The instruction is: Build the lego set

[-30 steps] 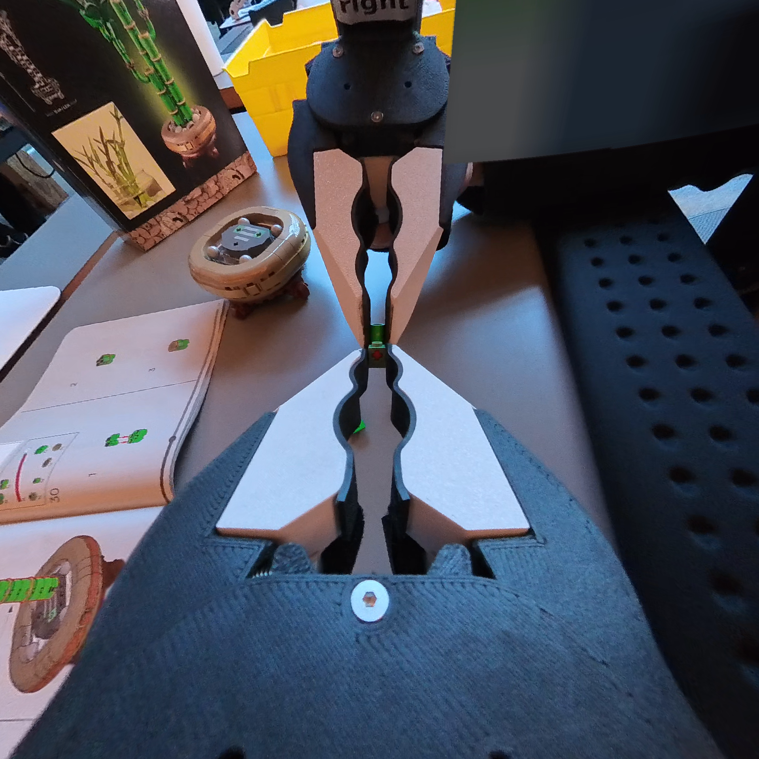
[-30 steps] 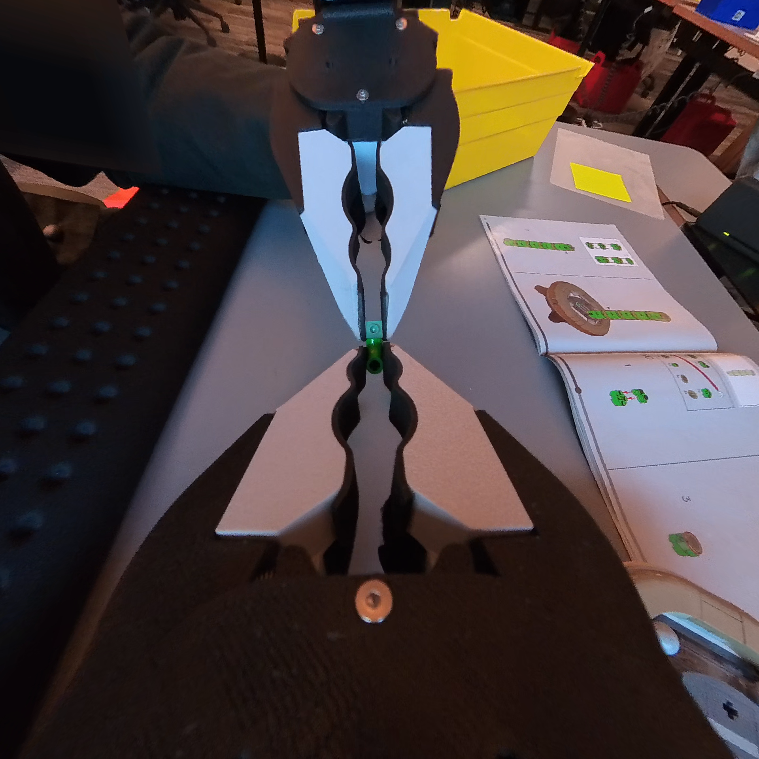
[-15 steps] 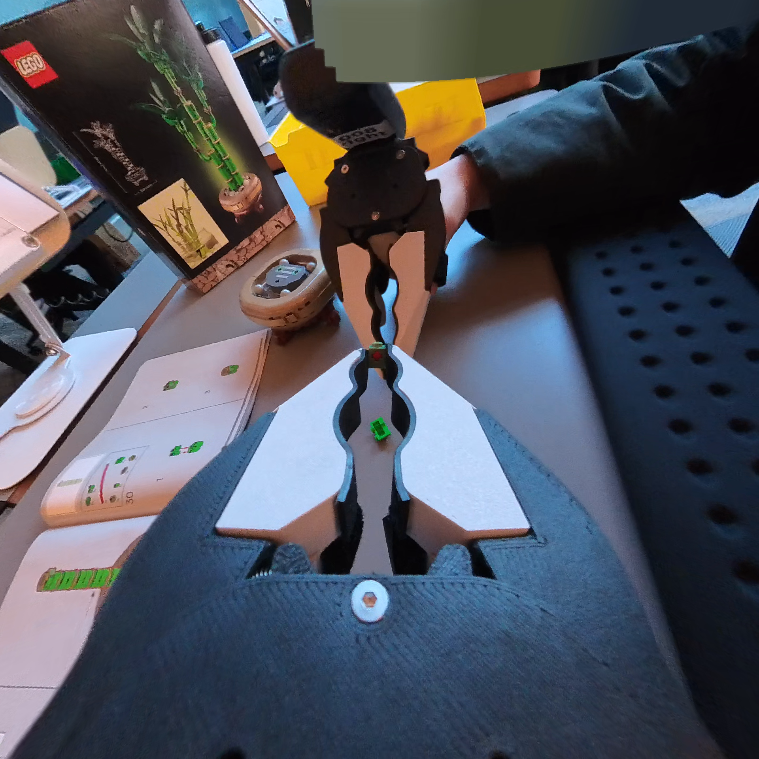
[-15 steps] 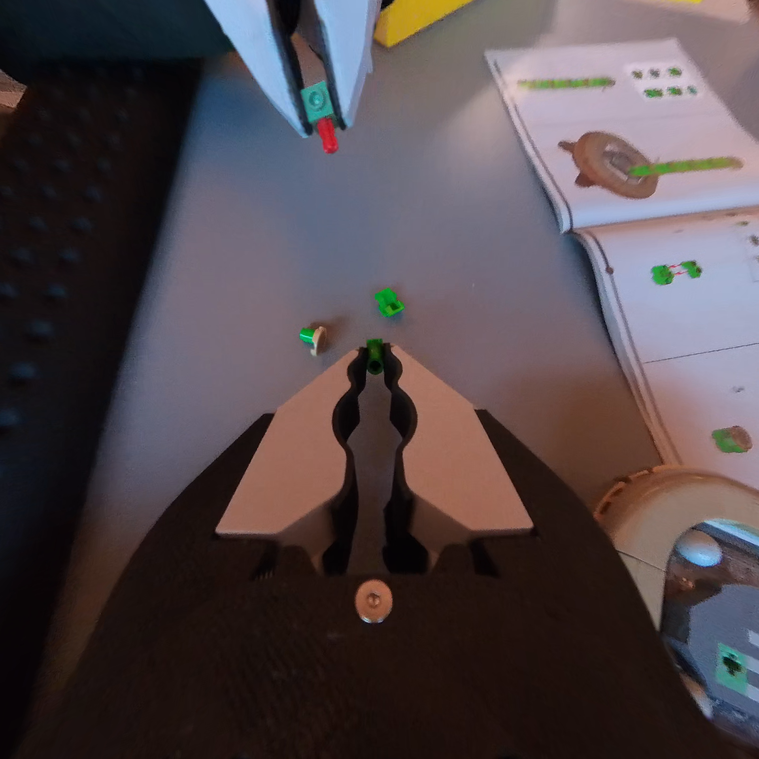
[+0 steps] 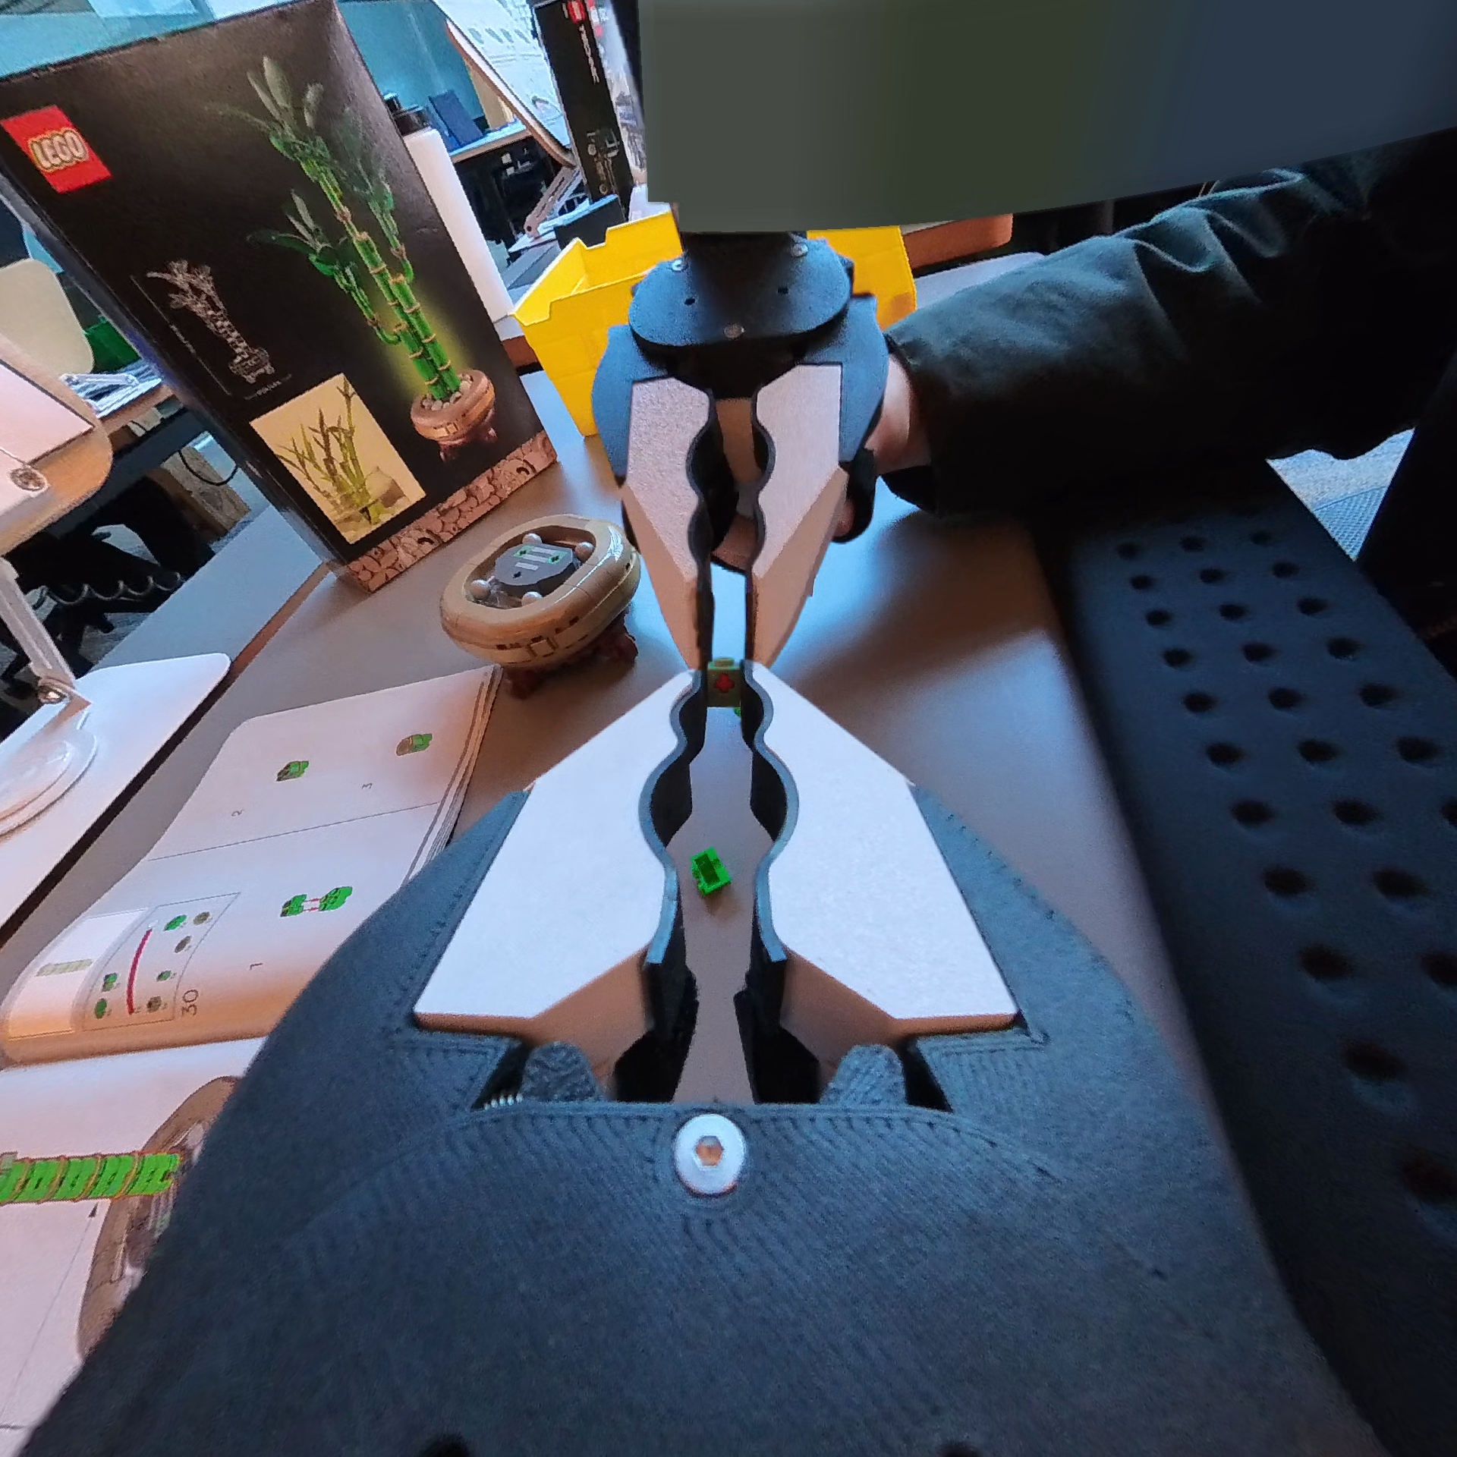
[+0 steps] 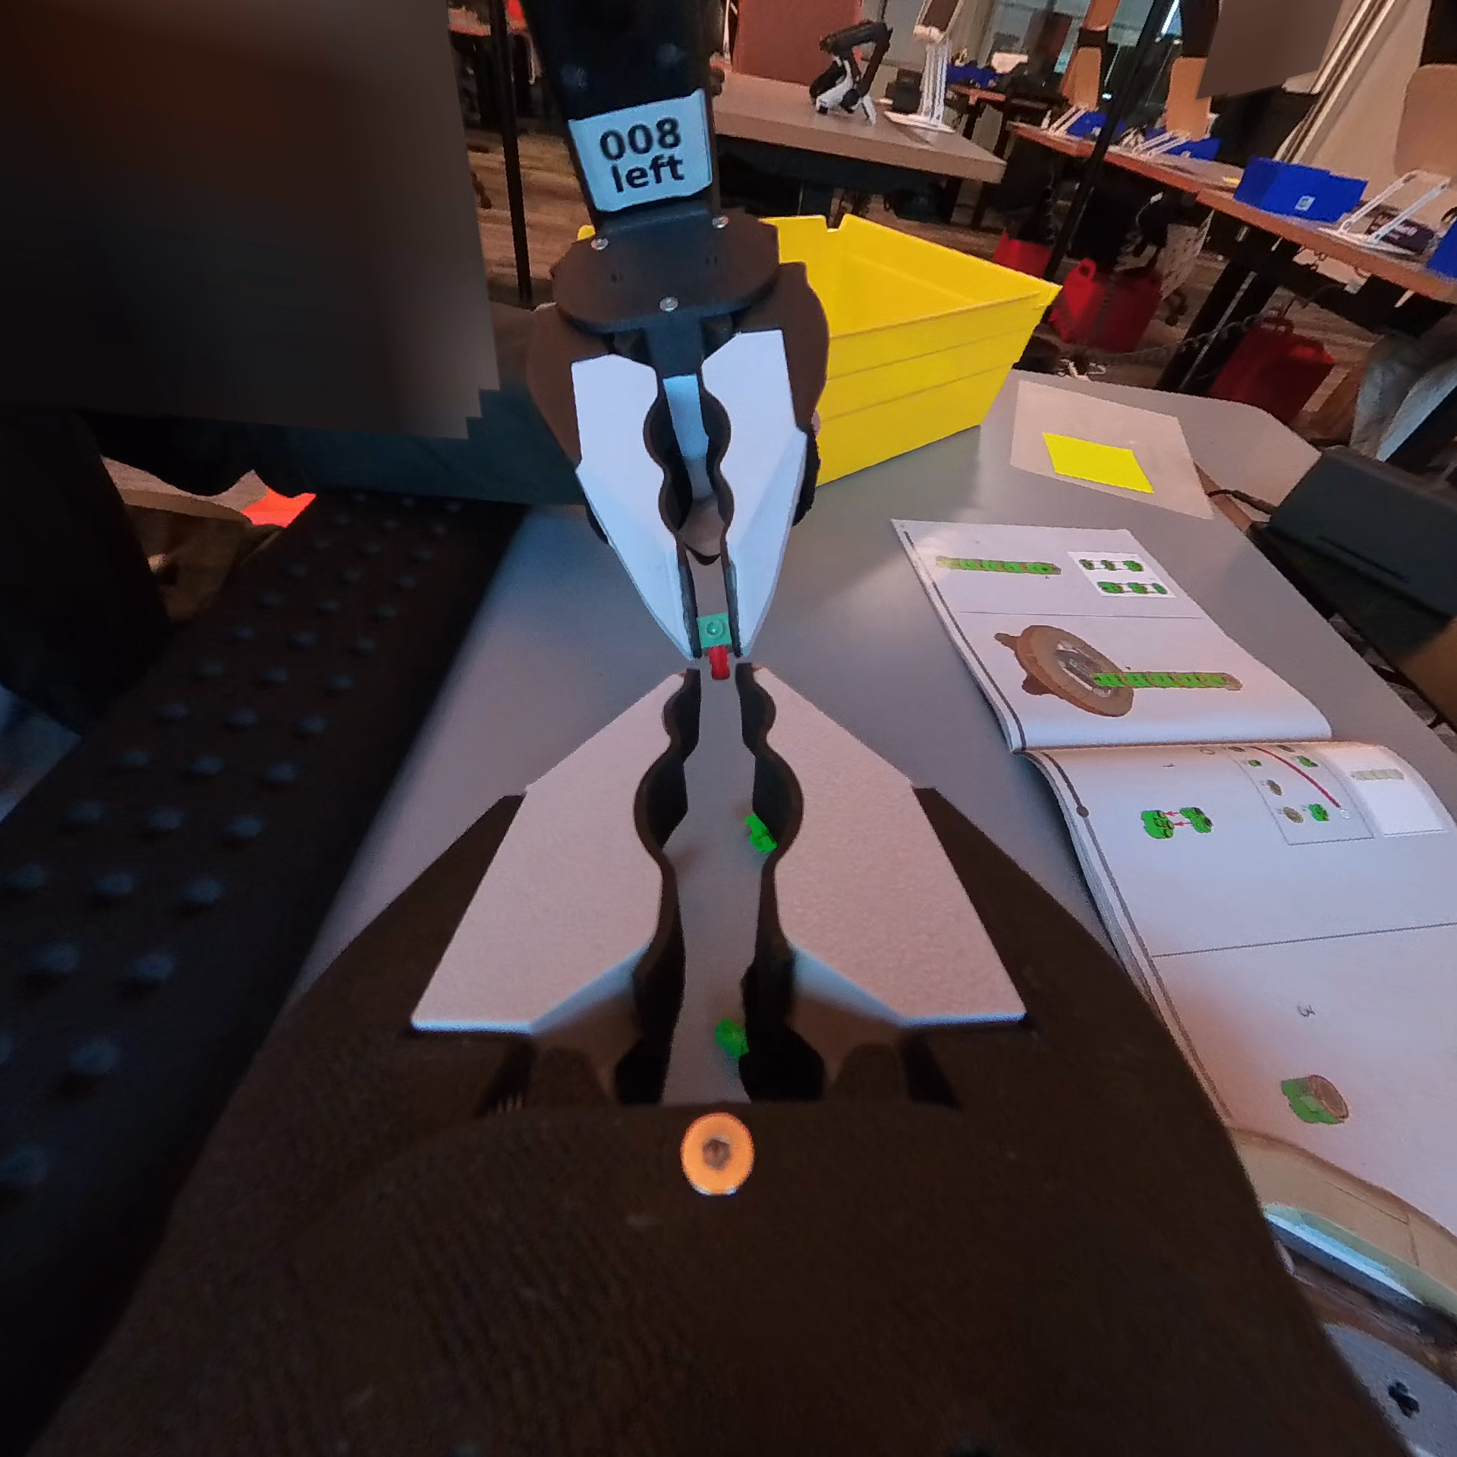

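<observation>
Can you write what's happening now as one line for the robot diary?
left hand-held gripper: shut on brick | right hand-held gripper: open | loose piece: on table

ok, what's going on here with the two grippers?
A person is building a lego set on a grey table with two handheld grippers. The left gripper is shut on a small green brick with a red pin. It is held tip to tip facing the right gripper, which is open and empty. Two loose bright green pieces lie on the table below. An open instruction booklet and a round tan pot base sit nearby.
</observation>
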Demonstrator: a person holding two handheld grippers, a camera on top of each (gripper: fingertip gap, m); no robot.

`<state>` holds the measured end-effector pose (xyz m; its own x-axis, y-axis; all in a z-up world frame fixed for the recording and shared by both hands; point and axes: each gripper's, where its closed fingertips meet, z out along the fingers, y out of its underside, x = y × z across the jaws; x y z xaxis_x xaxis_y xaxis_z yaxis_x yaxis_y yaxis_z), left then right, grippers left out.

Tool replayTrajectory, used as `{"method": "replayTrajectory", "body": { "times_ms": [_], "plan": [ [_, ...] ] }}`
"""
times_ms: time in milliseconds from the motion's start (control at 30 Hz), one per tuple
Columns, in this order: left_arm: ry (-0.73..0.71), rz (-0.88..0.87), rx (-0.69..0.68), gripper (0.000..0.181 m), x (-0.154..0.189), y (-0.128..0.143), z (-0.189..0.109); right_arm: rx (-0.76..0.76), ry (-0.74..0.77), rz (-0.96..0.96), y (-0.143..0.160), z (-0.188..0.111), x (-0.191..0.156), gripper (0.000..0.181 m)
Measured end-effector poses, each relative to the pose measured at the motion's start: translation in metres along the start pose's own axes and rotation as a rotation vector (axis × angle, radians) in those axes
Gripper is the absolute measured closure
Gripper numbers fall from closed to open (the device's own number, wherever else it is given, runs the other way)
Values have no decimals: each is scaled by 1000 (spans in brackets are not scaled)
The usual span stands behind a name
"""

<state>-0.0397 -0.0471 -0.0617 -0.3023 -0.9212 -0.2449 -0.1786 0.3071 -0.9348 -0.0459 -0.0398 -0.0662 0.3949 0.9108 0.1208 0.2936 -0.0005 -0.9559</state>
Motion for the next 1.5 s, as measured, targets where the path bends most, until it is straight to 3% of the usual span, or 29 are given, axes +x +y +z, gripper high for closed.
{"method": "replayTrajectory", "body": {
  "times_ms": [333, 900, 967, 1000, 1100, 1167, 1367, 1500],
  "plan": [
    [30, -22, 20, 175, 4, -3, -1, 31, -28, 24, -5, 2, -4, 179],
    [66, -20, -32, 175, 10, -4, 0, -29, -73, 31, -3, -4, -11, 179],
    [21, -4, -38, 175, 2, -4, -8, -72, -55, 23, 4, -6, -8, 179],
    [-31, -15, 15, 175, -9, -12, -22, -131, -14, 15, 16, -13, 0, 179],
    [-47, -137, 207, 176, -29, -39, -57, 32, 33, 121, -4, -40, 15, 180],
    [-50, -132, 175, 175, -28, -31, -50, -6, 28, 156, 3, -39, 19, 179],
    [-77, 20, -72, 175, -16, 9, -17, -369, 6, 199, 78, -16, 14, 178],
    [-96, 78, -184, 175, -14, 26, -9, -400, 4, 244, 88, -11, 15, 167]
  ]
}}
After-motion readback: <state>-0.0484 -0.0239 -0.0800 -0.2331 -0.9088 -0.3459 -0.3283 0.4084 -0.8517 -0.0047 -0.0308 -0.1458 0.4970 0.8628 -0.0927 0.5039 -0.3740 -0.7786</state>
